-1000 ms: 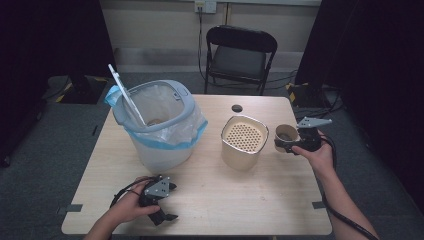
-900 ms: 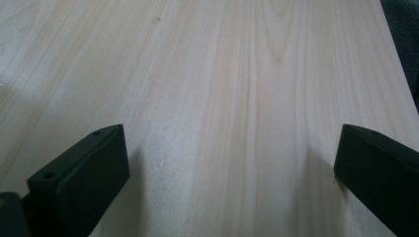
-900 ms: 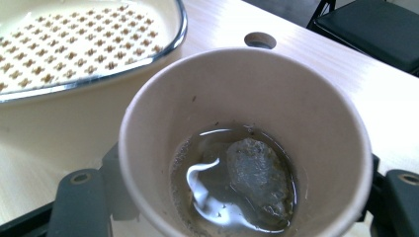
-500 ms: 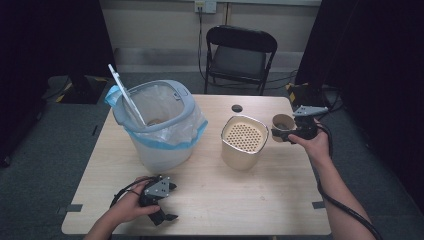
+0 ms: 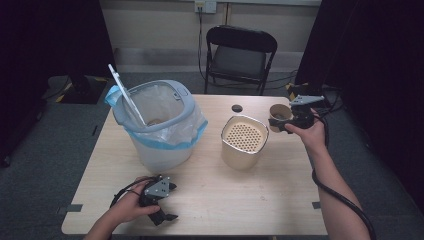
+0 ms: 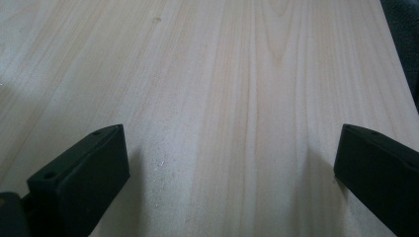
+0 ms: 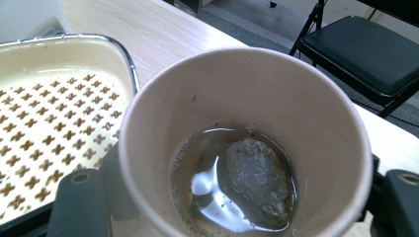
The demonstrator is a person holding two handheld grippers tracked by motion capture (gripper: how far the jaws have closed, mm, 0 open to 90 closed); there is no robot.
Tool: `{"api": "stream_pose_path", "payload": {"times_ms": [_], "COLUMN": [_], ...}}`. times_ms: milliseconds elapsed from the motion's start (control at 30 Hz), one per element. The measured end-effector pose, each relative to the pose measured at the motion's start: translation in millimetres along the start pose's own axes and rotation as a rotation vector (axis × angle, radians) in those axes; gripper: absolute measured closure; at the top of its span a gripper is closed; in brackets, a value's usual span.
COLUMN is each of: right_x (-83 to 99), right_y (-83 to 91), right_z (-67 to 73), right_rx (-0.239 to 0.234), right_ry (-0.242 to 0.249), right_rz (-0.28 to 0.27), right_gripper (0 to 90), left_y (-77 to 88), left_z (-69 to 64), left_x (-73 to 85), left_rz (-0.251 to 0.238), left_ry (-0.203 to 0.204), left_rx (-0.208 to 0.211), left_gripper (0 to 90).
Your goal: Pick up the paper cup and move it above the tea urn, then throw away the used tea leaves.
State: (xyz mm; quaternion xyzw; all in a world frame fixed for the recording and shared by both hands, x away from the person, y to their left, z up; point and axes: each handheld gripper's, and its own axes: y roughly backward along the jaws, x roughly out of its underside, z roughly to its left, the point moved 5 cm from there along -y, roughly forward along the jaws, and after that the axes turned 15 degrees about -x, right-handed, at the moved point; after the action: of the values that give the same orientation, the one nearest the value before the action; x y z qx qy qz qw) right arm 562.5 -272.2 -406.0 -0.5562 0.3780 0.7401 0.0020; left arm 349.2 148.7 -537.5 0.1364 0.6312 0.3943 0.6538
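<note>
- Right gripper up above the far right side of the pale wooden table, jaws clamped on either side of a brown paper cup and holding it clear of the tabletop!
- From the right gripper view, that brown paper cup sits between the two black jaws, and inside it lies a soggy grey-brown teabag in a shallow pool of murky liquid.
- Cup hangs just beside the cream metal container with a perforated strainer top, at its far right corner; the strainer's cross-shaped holes show right at the cup's rim.
- Left gripper down low at the near left edge of the table, held in the person's left hand.
- In the left gripper view its jaws stand spread wide apart over bare wood, pinching nothing.
- Grey bin lined with a clear, blue-edged plastic bag stands on the left half of the table, a white stick leaning out of it.
- Small black disc lies on the far edge of the table, and a black folding chair stands beyond.
</note>
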Motion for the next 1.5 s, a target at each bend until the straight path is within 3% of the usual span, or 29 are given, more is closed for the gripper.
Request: {"api": "stream_pose_path", "payload": {"times_ms": [433, 967, 1167, 1500], "right_x": [-13.2, -34.0, -38.2, -48.8], "right_y": [-11.1, -10.2, -9.5, -8.6], "right_z": [-5.8, -4.6, -1.9, 4.0], "right_rx": [-0.022, -0.019, -0.01, 0.036], "right_ry": [0.053, 0.106, 0.143, 0.224], "right_rz": [-0.001, -0.031, -0.01, -0.024], "right_gripper": [25.9, 26.0, 26.1, 26.3], "left_y": [0.3, 0.3, 0.3, 0.2], "left_z": [1.3, 1.2, 1.2, 1.2], "left_x": [-0.2, -0.2, -0.2, -0.2], "left_rz": [-0.001, -0.001, -0.001, -0.002], "left_ry": [-0.012, -0.011, -0.011, -0.011], "left_rx": [-0.012, -0.012, -0.012, -0.012], "left_gripper": [0.0, 0.0, 0.0, 0.0]}}
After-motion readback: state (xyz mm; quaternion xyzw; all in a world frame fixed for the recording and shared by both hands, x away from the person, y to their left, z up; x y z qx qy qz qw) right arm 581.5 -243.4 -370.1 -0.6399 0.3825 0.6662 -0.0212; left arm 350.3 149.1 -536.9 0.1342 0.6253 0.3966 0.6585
